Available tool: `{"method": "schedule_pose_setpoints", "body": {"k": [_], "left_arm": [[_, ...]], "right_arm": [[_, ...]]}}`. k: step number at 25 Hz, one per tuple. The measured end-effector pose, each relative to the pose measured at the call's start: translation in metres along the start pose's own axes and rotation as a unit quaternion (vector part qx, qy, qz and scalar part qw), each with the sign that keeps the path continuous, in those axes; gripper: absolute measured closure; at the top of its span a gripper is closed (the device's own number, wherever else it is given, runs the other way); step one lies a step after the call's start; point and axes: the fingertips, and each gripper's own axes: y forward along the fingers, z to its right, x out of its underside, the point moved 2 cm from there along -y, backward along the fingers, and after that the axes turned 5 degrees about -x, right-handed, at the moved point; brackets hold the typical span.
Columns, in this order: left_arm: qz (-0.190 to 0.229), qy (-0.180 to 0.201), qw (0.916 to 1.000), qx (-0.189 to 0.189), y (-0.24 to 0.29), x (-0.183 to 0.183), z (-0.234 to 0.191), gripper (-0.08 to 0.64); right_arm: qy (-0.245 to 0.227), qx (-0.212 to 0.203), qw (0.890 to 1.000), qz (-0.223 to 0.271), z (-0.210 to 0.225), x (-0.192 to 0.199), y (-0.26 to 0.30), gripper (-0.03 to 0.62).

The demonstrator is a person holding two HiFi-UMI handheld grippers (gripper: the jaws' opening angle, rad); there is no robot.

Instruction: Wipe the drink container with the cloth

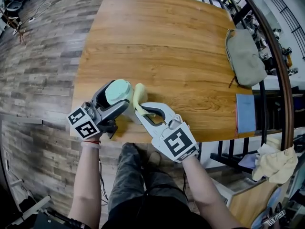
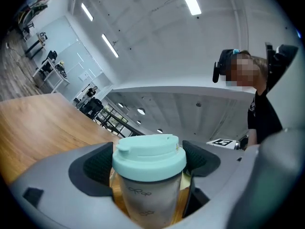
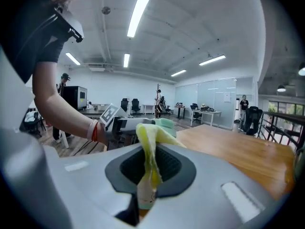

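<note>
With the left gripper [image 2: 148, 162] clamped round the mint-lidded drink container [image 2: 148, 194] at the surface's [image 1: 167, 56] near edge and the right gripper [image 3: 147, 171] pinching the yellow cloth [image 3: 148, 142] just beside it, a hard rub might have twisted the smooth cup loose or tugged the cloth free.

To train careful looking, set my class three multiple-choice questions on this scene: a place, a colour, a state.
1. Where on the table does the bag lie? A. right edge B. centre C. left edge
2. What colour is the cup's lid? A. red B. pale green C. black
3. The right tongs are: A. open, empty B. shut on the cloth C. shut on the cup
Answers: A, it lies at the head view's right; B, the left gripper view shows it pale green; B, the cloth is pinched between the jaws.
</note>
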Motion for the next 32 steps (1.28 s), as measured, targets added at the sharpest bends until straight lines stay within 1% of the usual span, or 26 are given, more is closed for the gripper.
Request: {"method": "schedule_pose_setpoints", "body": {"k": [4, 6, 11, 17, 23, 28, 32], "left_arm": [[-0.007, -0.005, 0.9999, 0.012, 0.001, -0.001, -0.003, 0.121], [-0.009, -0.008, 0.9998, 0.014, 0.001, -0.001, -0.005, 0.121], [-0.013, -0.017, 0.9996, 0.018, -0.001, -0.002, -0.008, 0.121], [-0.006, -0.037, 0.9990, 0.023, -0.006, -0.004, -0.016, 0.121], [-0.002, -0.050, 0.9979, 0.040, -0.008, -0.001, -0.019, 0.121], [0.000, -0.057, 0.9970, 0.053, -0.010, -0.001, -0.022, 0.121], [-0.001, -0.061, 0.9959, 0.067, -0.011, -0.002, -0.024, 0.121]], "right_arm": [[-0.062, 0.004, 0.997, -0.046, 0.001, -0.002, 0.018, 0.568], [-0.069, -0.005, 0.996, -0.054, 0.001, -0.003, 0.022, 0.566], [-0.018, -0.030, 0.999, -0.040, 0.002, 0.001, 0.024, 0.568], [0.028, -0.045, 0.997, -0.059, -0.007, 0.034, 0.021, 0.568], [0.079, -0.052, 0.994, -0.057, -0.014, 0.063, 0.012, 0.568], [0.105, -0.056, 0.991, -0.054, -0.017, 0.077, 0.009, 0.568], [0.110, -0.058, 0.990, -0.067, -0.020, 0.090, 0.006, 0.568]]}}
